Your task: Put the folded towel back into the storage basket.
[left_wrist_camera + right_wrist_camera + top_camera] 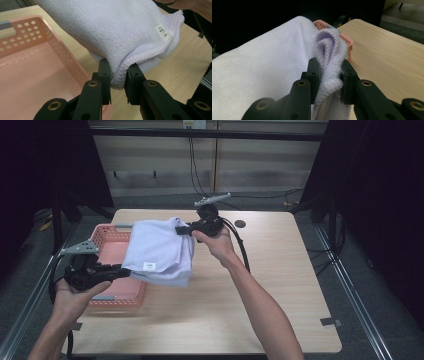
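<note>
A pale lavender towel (159, 251) with a small white label hangs in the air between the two grippers, above the table and the right rim of a pink basket (112, 240). My left gripper (126, 270) is shut on the towel's near corner; its jaws pinch the stitched hem of the towel (120, 75). My right gripper (181, 230) is shut on the far corner, where folds of the towel (329, 65) bunch between its jaws. The pink basket (30, 62) looks empty where its floor shows, and the towel hides its right side.
The light wooden table (270, 270) stretches bare to the right and front of the basket. A small dark round disc (240, 224) lies near the table's far edge. Black curtains and metal frame rails (350, 285) flank the table.
</note>
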{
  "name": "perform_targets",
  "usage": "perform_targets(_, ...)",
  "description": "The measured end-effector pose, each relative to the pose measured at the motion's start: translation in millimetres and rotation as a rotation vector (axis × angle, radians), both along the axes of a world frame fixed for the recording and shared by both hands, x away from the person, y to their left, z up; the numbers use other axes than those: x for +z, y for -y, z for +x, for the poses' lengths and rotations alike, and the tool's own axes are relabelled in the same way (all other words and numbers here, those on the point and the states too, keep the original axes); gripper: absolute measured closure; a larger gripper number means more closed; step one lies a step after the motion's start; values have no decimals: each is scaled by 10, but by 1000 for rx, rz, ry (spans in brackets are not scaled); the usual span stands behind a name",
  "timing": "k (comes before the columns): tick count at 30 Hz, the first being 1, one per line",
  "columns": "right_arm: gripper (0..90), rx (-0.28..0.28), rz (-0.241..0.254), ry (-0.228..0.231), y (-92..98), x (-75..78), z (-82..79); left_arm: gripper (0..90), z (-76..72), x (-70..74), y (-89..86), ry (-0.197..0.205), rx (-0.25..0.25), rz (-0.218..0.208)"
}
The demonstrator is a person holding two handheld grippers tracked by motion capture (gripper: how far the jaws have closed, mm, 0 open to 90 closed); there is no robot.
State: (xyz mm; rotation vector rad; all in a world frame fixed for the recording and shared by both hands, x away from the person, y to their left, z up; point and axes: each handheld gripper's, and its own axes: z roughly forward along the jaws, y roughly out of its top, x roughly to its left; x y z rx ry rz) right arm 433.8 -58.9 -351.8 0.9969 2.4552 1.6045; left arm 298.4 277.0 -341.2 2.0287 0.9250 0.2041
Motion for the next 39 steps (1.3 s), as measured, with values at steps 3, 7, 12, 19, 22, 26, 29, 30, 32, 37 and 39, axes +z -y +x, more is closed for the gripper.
perform_targets(3,736,4,-2,0,-82,-6,34,771,1,-6,-54,2,11,0)
perform_targets(7,736,14,5,-6,-180,5,85,771,-3,-27,-142,-3,28,-14)
perform_targets(12,736,25,4,-11,-319,22,145,772,8,-44,-273,-4,60,-28)
perform_targets(19,736,41,1,-25,-492,8,213,774,16,-74,-431,-10,90,-34)
perform_targets(22,736,52,0,-32,-597,10,258,774,8,-102,-518,-15,107,-45)
perform_targets(26,736,63,-7,-40,-730,8,292,775,5,-125,-627,-17,130,-49)
perform_targets(29,736,70,-14,-45,-821,3,310,774,-2,-135,-704,-19,148,-54)
perform_targets(30,736,74,-13,-45,-843,2,312,775,-3,-144,-737,-22,148,-52)
perform_targets(32,736,80,-11,-48,-901,-1,326,775,-5,-155,-781,-27,162,-59)
perform_targets(37,736,88,-25,-52,-1047,11,356,776,1,-146,-911,-27,183,-59)
perform_targets(39,736,93,-31,-54,-1104,17,367,776,0,-148,-962,-29,195,-57)
